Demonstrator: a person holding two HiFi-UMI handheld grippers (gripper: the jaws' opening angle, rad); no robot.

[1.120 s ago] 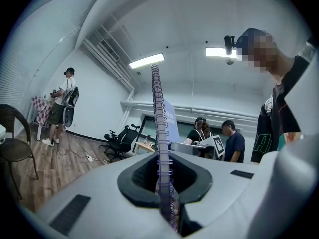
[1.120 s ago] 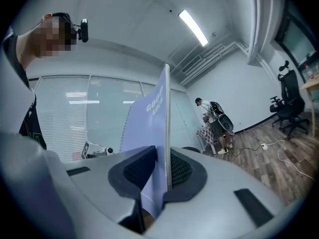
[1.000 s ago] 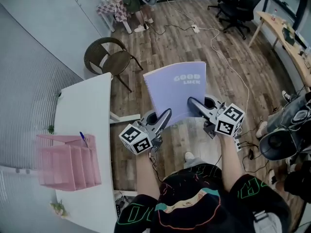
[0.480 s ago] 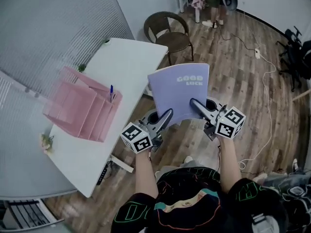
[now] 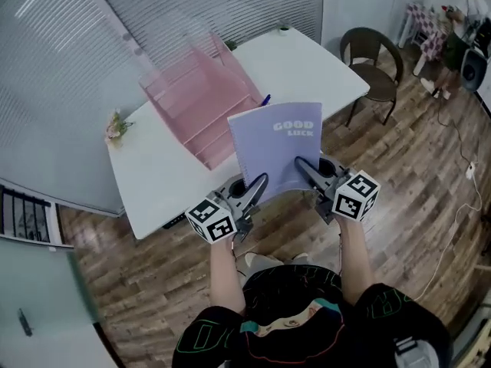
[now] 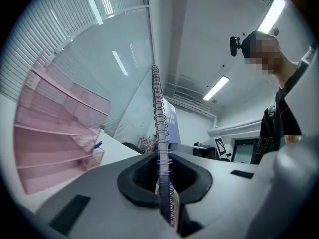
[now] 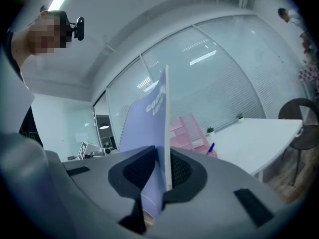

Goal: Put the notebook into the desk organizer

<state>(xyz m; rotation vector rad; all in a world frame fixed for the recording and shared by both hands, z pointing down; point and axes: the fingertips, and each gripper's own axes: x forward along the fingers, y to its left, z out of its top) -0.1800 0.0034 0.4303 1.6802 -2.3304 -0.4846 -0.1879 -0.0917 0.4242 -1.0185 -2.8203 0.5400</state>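
Observation:
A lilac spiral notebook (image 5: pixel 276 148) printed GOOD LUCK hangs flat in the air, held at its near corners by both grippers. My left gripper (image 5: pixel 259 184) is shut on the spiral-bound edge (image 6: pixel 160 148). My right gripper (image 5: pixel 301 165) is shut on the open edge (image 7: pixel 162 148). The pink mesh desk organizer (image 5: pixel 201 98) stands on the white desk (image 5: pixel 161 171) just beyond and left of the notebook; it also shows in the left gripper view (image 6: pixel 55 128) and behind the notebook in the right gripper view (image 7: pixel 187 128). The notebook's far edge overlaps the desk's near edge.
A blue pen (image 5: pixel 265 100) stands in the organizer's side cup. A small plant (image 5: pixel 115 127) sits at the desk's left end. A brown chair (image 5: pixel 376 64) stands right of the desk. A glass wall with blinds backs the desk. A person (image 5: pixel 460 21) stands far right.
The whole view has swung round: the desk and organizer came from the left side to straight ahead. Both grippers kept their hold on the notebook, which now reaches over the desk's edge.

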